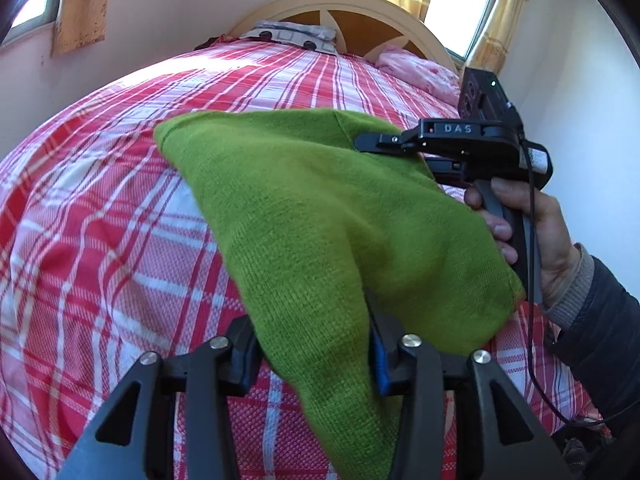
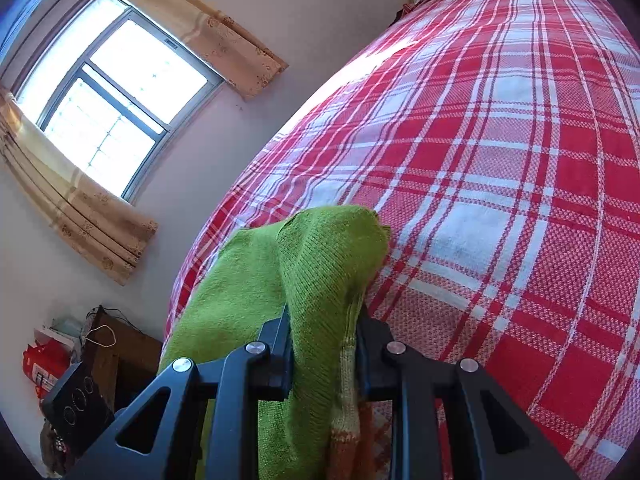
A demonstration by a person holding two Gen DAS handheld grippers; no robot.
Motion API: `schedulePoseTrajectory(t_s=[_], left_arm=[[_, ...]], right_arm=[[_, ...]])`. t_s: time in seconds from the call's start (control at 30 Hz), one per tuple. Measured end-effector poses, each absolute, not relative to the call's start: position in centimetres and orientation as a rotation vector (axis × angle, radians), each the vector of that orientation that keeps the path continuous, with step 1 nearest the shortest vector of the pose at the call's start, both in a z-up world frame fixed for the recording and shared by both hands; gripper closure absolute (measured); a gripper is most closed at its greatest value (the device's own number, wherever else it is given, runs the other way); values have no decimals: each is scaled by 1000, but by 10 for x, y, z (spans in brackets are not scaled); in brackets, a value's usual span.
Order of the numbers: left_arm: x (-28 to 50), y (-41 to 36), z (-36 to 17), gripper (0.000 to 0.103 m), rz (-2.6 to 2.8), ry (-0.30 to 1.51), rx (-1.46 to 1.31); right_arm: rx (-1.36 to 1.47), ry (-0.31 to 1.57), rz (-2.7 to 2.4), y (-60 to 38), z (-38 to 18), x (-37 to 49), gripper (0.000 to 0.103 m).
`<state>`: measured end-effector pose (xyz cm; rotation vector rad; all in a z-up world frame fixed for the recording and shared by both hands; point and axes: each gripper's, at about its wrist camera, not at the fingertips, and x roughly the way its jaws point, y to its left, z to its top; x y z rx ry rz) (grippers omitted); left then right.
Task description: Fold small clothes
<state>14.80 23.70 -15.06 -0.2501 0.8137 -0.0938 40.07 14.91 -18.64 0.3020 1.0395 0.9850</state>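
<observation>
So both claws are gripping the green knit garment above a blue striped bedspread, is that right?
Not quite: the bedspread is red and white plaid, not blue striped, as the right wrist view shows. Both the left claw and right claw do grip the green knit garment.

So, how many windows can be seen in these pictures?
2. One window is on the side wall left of the bed, also clear in the right wrist view. The other window is behind the headboard. More may be hidden.
</observation>
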Motion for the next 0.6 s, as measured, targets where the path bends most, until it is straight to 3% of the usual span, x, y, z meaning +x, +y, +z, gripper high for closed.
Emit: schedulePoseTrajectory(t_s=[0.07,0.13,0.2,0.4,0.53,0.6], left_arm=[[144,232,-150,37,-56,797,-204],[142,225,-150,29,-22,793,-152],[139,223,-149,29,-22,802,-152],[121,219,-129,27,24,780,-94],[108,219,-103,12,51,689,-94],[105,222,-92,10,56,649,-112]], right_arm=[[275,1047,959,147,-192,402,75],[243,1031,921,145,-191,401,66],[217,1018,845,138,-188,400,54],[158,892,718,98,-149,365,53],[93,786,698,74,-115,315,51],[63,726,697,66,-100,289,46]])
